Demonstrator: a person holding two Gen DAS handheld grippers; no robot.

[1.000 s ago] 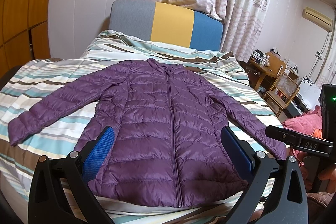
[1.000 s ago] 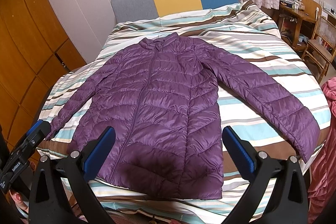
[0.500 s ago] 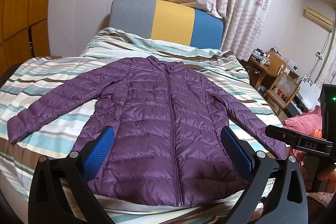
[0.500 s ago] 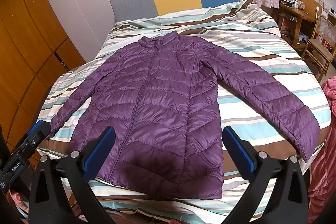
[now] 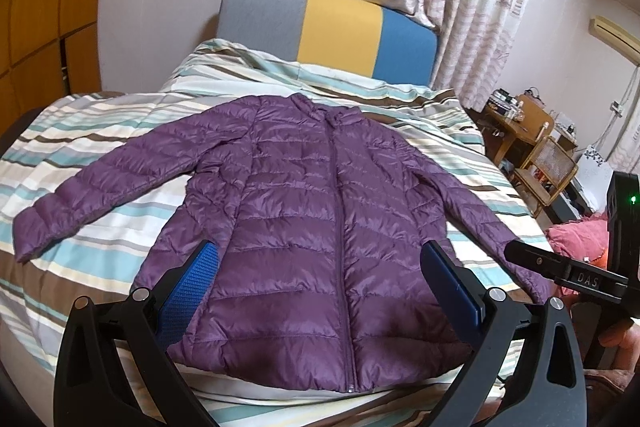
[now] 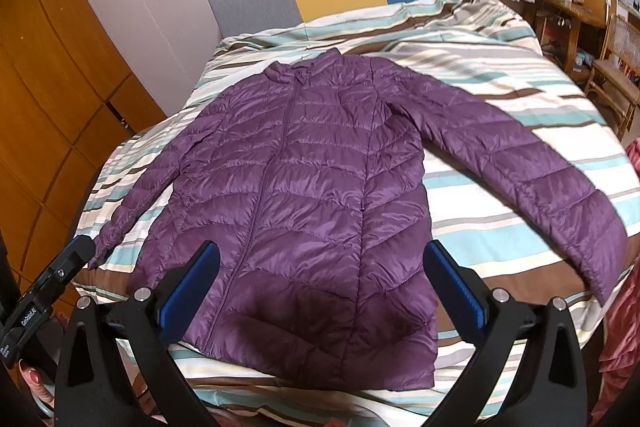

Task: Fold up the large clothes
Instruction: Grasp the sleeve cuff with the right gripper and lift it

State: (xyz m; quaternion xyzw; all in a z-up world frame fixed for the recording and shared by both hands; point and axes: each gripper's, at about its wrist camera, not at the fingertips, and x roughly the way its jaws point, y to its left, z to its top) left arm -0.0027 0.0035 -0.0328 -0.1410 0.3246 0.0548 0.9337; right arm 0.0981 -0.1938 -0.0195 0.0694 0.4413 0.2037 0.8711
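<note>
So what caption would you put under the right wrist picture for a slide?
Open tongs hover over a zipped purple jacket spread flat, sleeves out, on a striped bed.

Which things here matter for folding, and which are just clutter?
For the job: purple quilted puffer jacket, striped duvet-covered bed, left gripper, right gripper.
Lying about: wooden desk, cane-backed chair, pink cloth heap.

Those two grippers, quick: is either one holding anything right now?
Left gripper: open, holding nothing, above the purple jacket.
Right gripper: open, holding nothing, also above the jacket.
</note>
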